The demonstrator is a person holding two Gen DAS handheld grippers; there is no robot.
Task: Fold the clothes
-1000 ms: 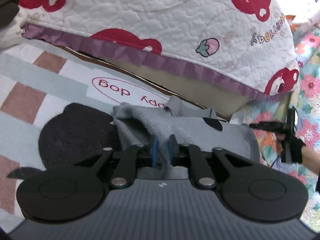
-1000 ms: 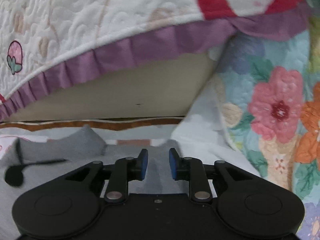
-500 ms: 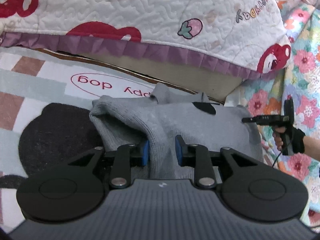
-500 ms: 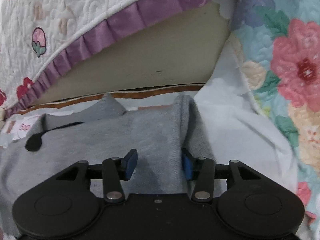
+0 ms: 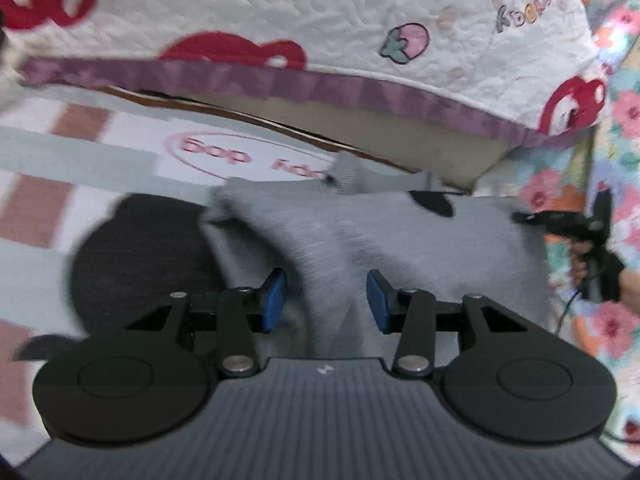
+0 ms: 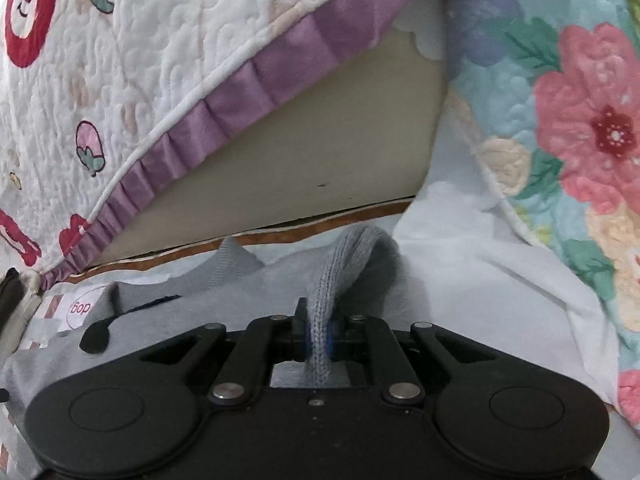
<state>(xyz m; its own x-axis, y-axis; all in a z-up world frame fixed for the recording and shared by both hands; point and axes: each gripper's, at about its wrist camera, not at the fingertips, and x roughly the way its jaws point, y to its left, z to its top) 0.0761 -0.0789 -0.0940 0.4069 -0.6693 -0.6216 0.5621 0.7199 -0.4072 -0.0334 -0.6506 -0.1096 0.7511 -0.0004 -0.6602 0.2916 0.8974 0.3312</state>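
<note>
So this was mid-fold on the grey sweater (image 5: 360, 236), which lay on the patterned mat (image 5: 80, 152) right by the quilt-covered bed (image 5: 320, 20). My right hand-held gripper (image 6: 318, 338) was closing, pads already pinching a ribbed fold at the sweater's right edge. The left hand-held gripper (image 5: 326, 300) was opening, pads clear of the knit, though a ridge of sweater sat between them. My guess: next I needed the left to re-grip its side so both could lift and carry the cloth over evenly. Hard to read: the left view was motion-blurred, the near hem was hidden under both gripper bodies, and I couldn't tell whether the pinched bit was a sleeve or hem.
</note>
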